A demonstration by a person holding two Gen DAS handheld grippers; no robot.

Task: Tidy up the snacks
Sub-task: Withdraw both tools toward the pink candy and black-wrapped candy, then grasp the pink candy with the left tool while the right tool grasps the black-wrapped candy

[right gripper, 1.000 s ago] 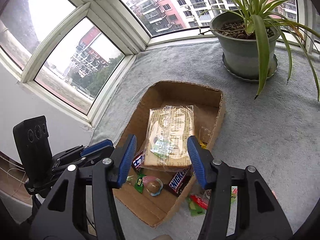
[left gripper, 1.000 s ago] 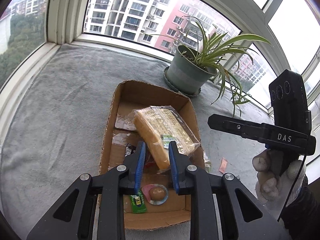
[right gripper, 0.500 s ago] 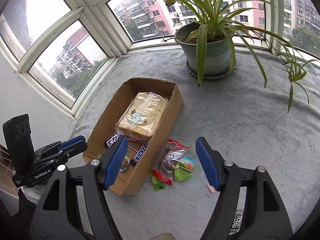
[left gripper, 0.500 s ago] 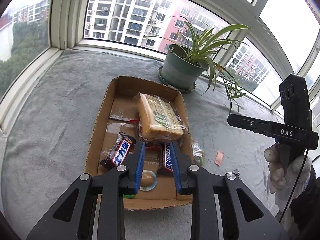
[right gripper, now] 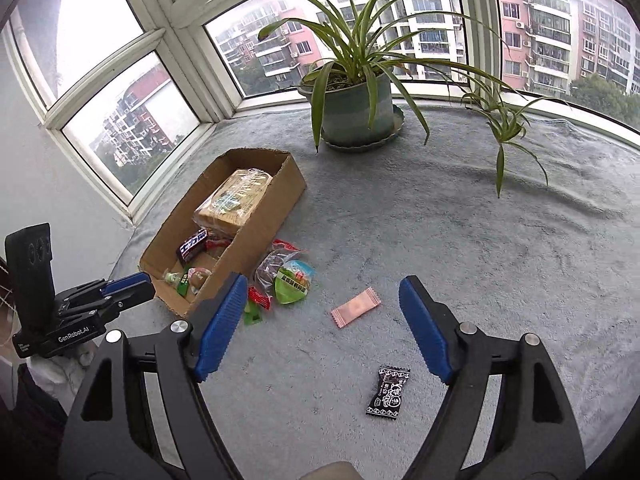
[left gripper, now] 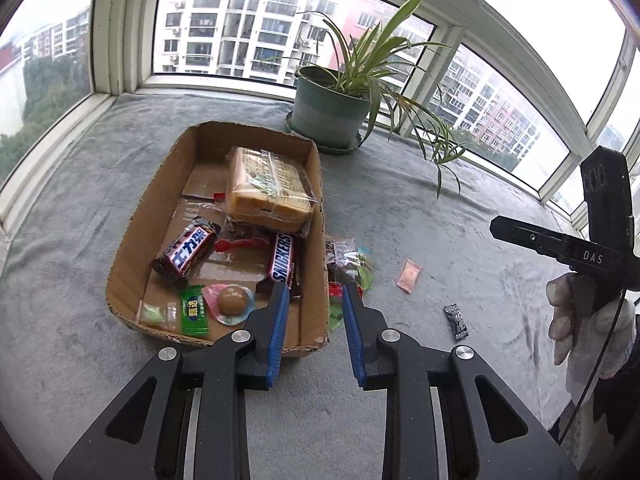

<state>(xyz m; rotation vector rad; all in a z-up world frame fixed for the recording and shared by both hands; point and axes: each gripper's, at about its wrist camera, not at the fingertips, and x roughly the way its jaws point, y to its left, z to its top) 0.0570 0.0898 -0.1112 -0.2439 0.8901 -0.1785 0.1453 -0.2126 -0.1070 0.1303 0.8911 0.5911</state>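
A cardboard box on the grey mat holds a wrapped bread loaf, two chocolate bars and small sweets. Loose snacks lie right of it: a clear bag with a green label, a pink sachet and a black candy. My left gripper is open and empty above the box's near right corner. My right gripper is wide open and empty above the pink sachet.
A potted spider plant stands behind the box by the windows, its leaves hanging over the mat to the right. Window frames bound the mat at the back and left. Small red and green wrappers lie by the box's near corner.
Both grippers have pulled back and to the right, away from the box. The left jaws have opened wider. The loose snacks on the mat have come into view.
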